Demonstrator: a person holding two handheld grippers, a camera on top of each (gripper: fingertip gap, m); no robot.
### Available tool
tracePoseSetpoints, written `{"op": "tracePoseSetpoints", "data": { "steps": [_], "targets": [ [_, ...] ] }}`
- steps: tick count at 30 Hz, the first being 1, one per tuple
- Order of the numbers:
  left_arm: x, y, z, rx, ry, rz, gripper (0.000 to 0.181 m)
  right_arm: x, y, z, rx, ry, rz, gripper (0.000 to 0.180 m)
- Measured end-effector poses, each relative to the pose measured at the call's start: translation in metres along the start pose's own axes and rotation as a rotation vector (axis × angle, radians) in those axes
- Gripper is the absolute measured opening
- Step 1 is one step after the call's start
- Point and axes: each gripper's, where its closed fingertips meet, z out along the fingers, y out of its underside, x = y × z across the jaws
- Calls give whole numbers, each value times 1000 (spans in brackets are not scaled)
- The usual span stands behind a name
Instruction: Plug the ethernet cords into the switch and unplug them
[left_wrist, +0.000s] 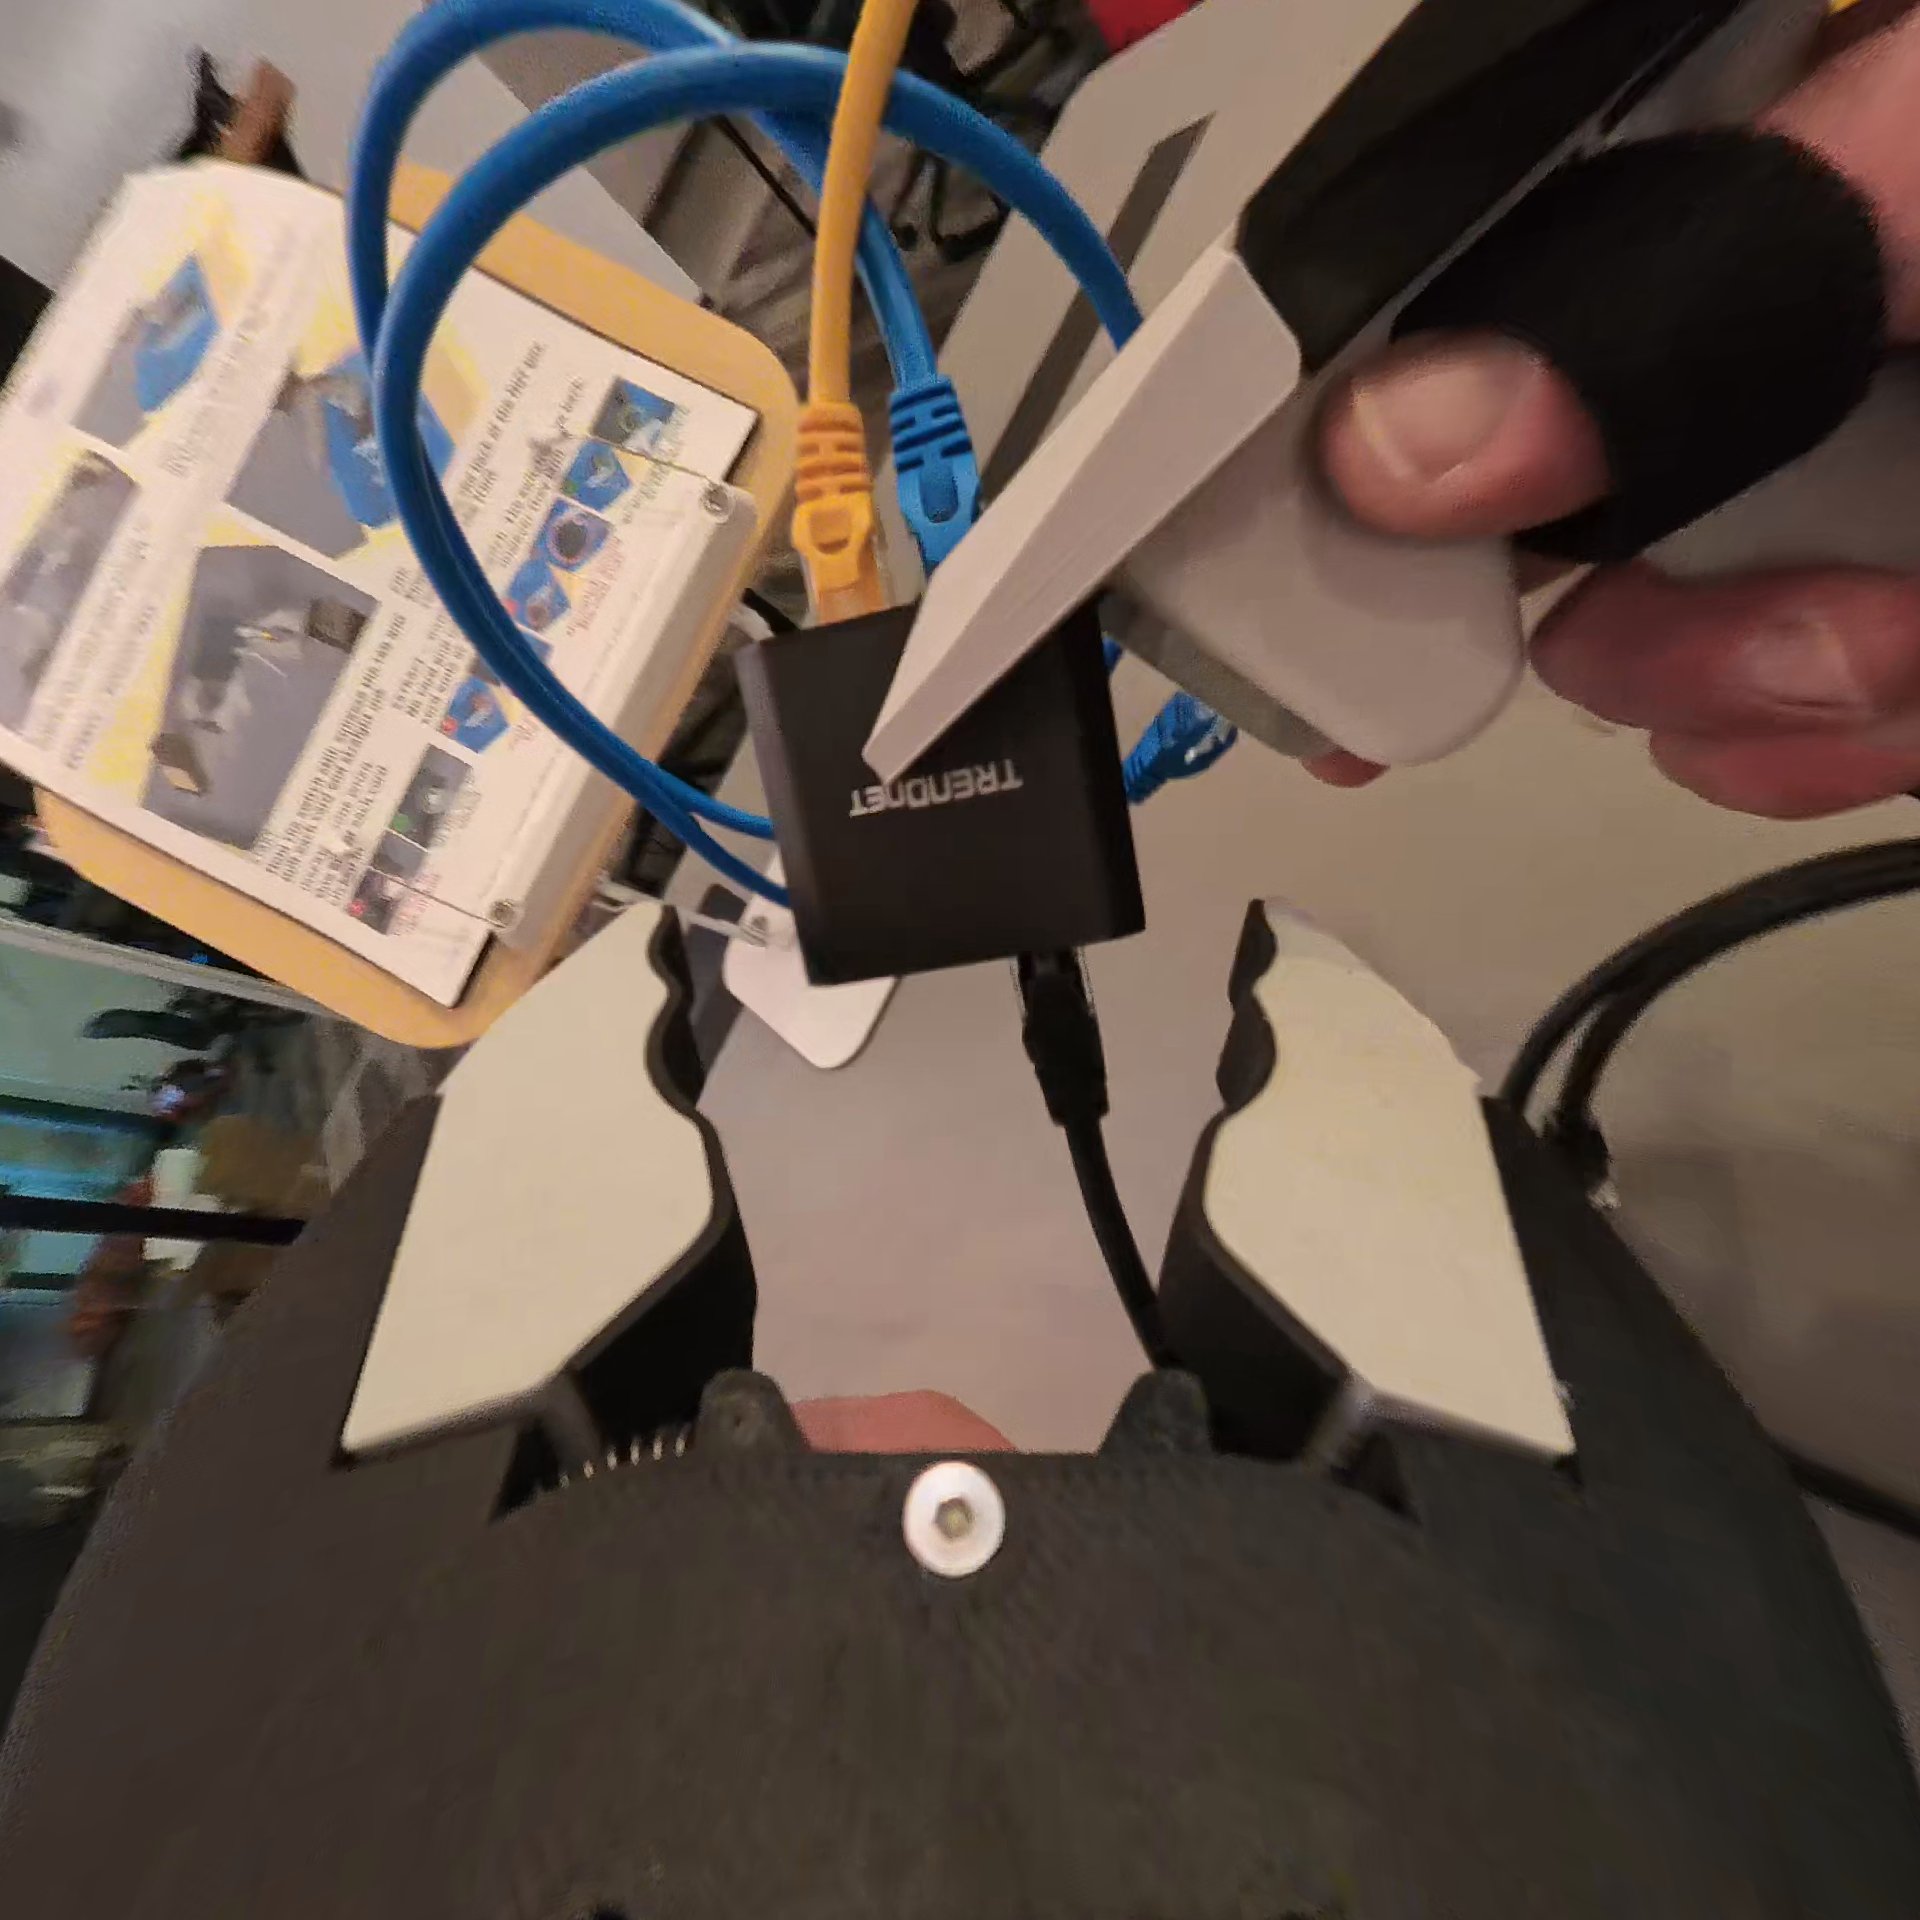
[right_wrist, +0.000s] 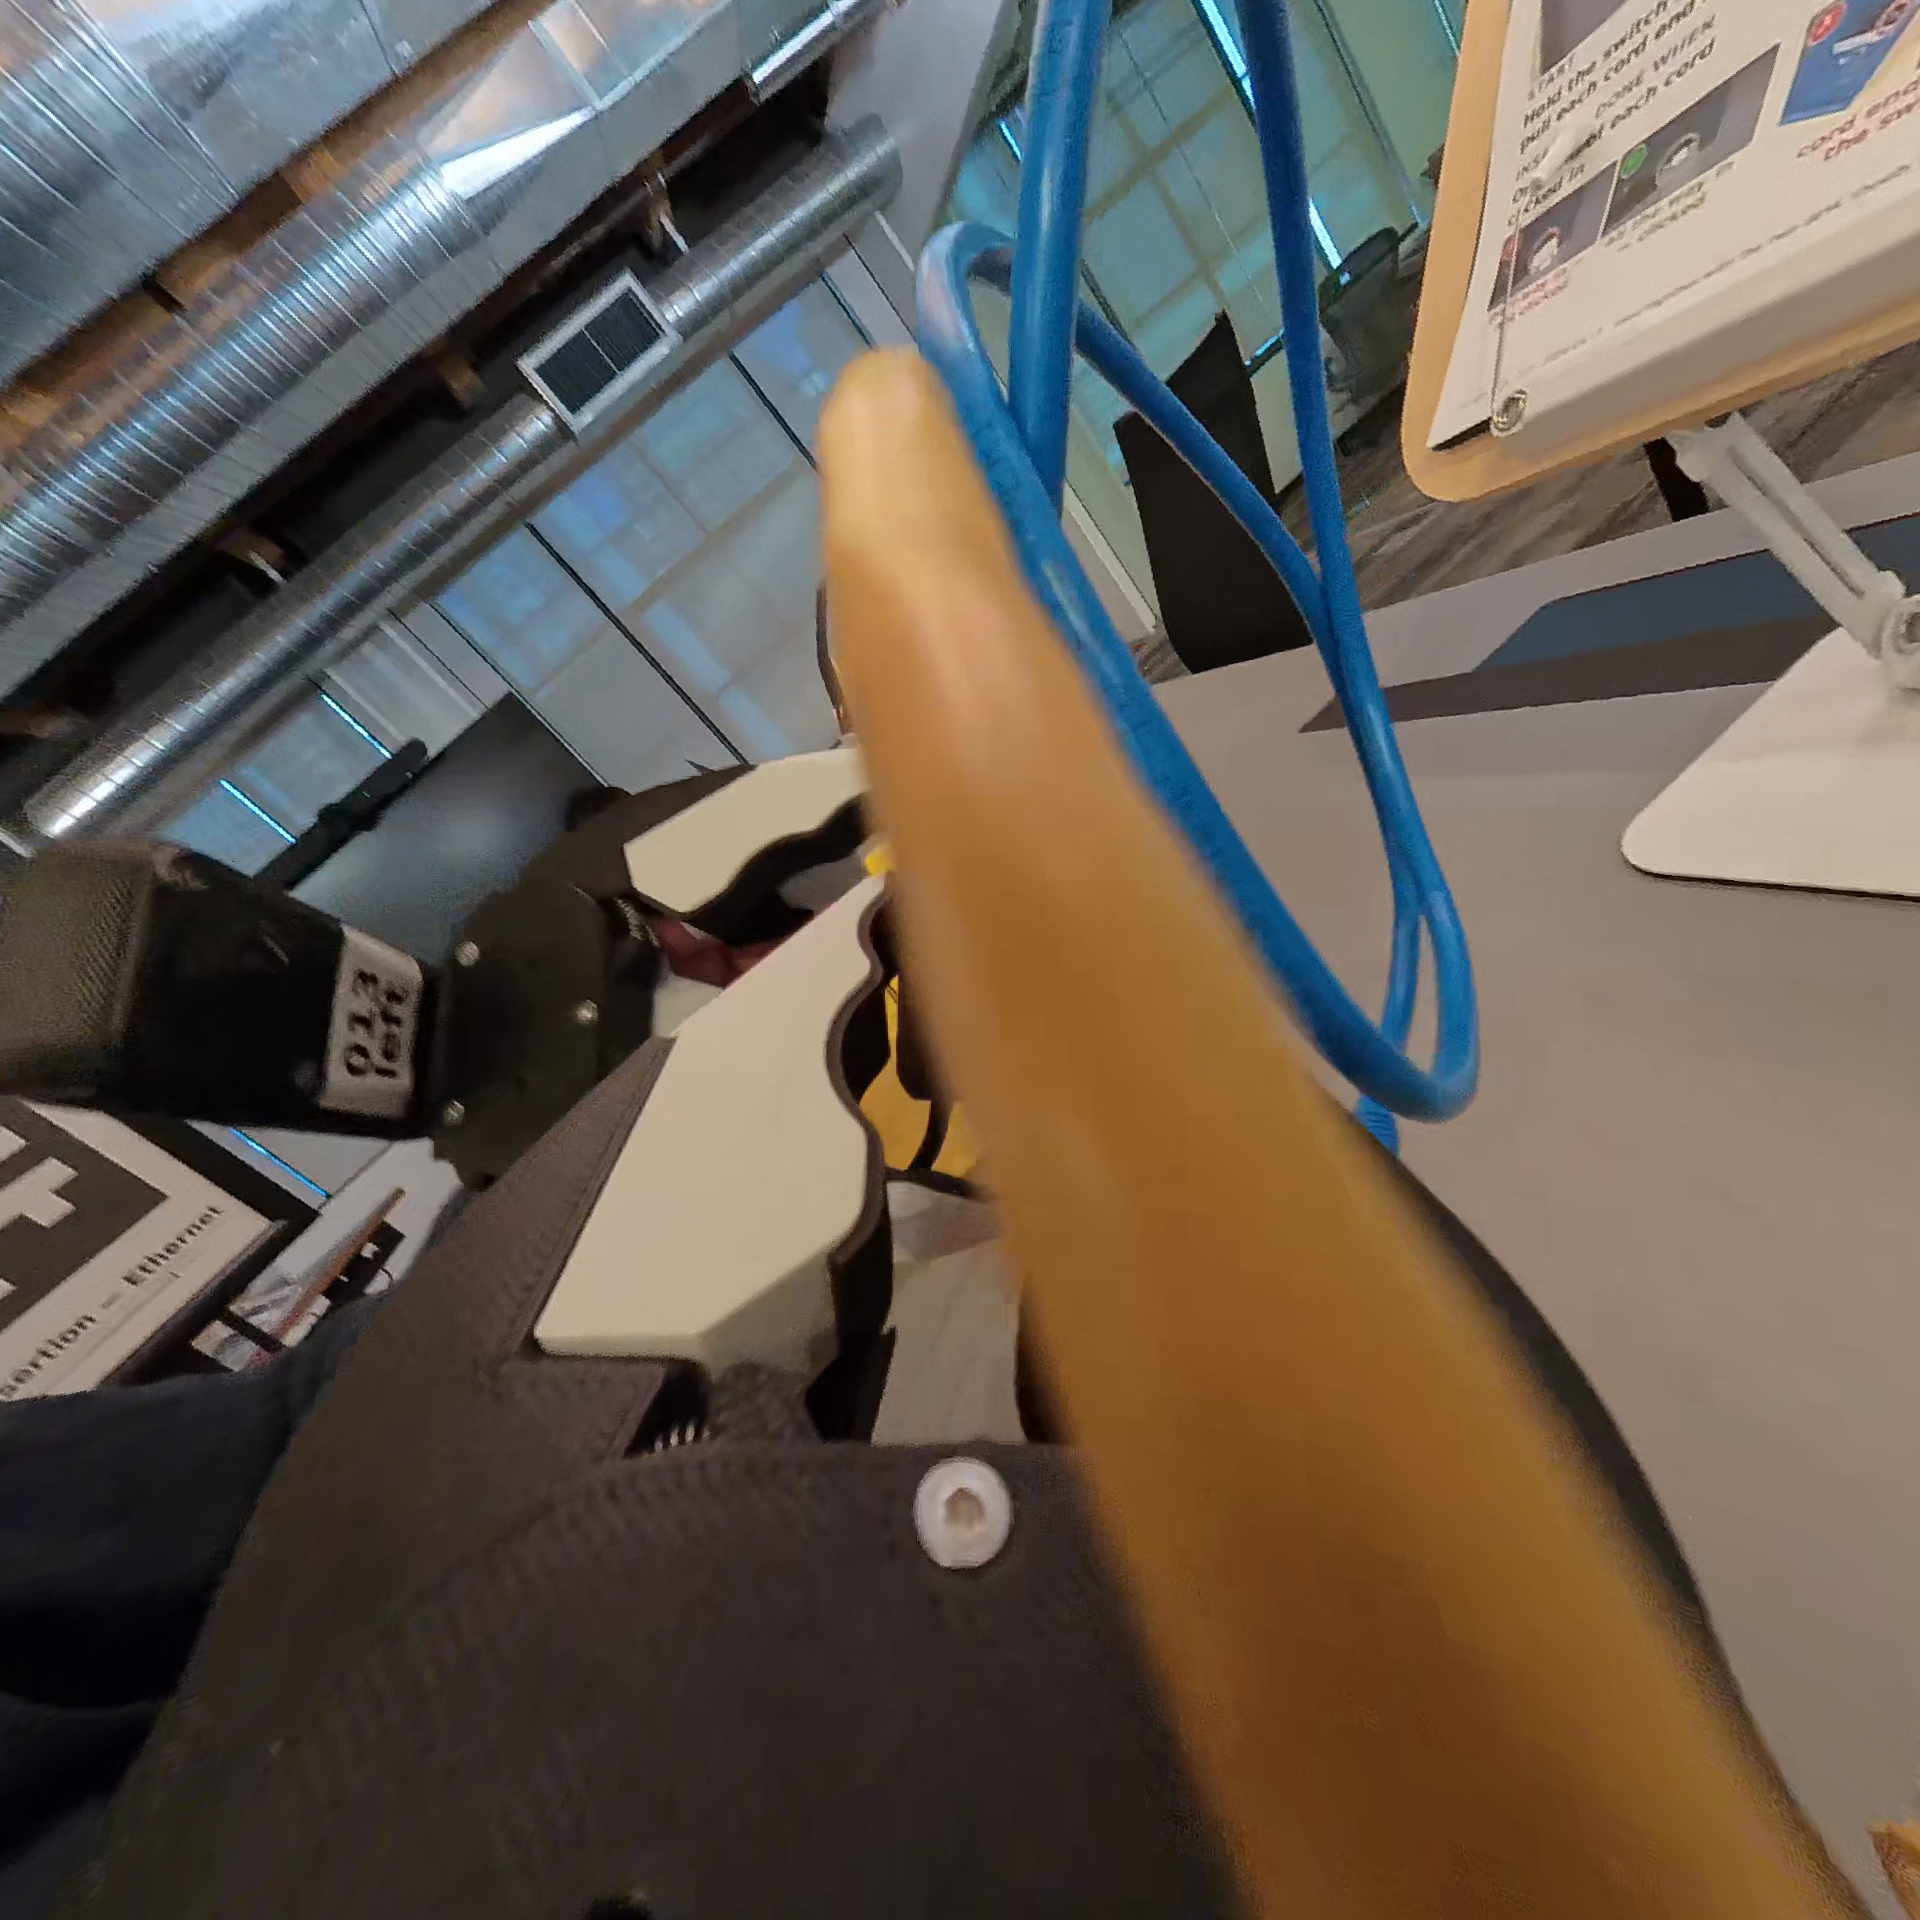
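Observation:
The black switch (left_wrist: 935, 790) lies just ahead of my left gripper (left_wrist: 961, 925), which is open; the switch's near end sits between the fingertips without touching them. A yellow cord (left_wrist: 831, 488) and a blue cord (left_wrist: 935, 457) are plugged into its far side. Another blue connector (left_wrist: 1174, 738) shows at its right. A black cable (left_wrist: 1070, 1091) leaves its near side. My right gripper (left_wrist: 894, 748), held by a hand, reaches in from the upper right over the switch. In the right wrist view the blurred yellow cord (right_wrist: 1143, 1143) hides one finger; the other finger (right_wrist: 727, 1164) shows.
An instruction sheet on a wood-edged stand (left_wrist: 343, 582) stands left of the switch, and its white base (right_wrist: 1787, 790) rests on the grey table (right_wrist: 1662, 1143). Blue cord loops (right_wrist: 1351, 831) hang above the table. Black cables (left_wrist: 1662, 987) curve at the right. The tips of both grippers are at nearly the same place.

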Motion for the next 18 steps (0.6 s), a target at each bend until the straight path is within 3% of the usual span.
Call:
{"op": "tracePoseSetpoints", "data": {
  "steps": [5, 13, 18],
  "targets": [
    [-5, -4, 3, 50, -45, 35, 73, -14, 8, 11, 6, -61, 79, 20],
    [0, 12, -4, -3, 55, 71, 71, -9, 26, 14, -76, -81, 73, 25],
    [-7, 26, -12, -65, 189, -28, 71, -8, 29, -7, -159, 31, -118, 22]
  ]
}}
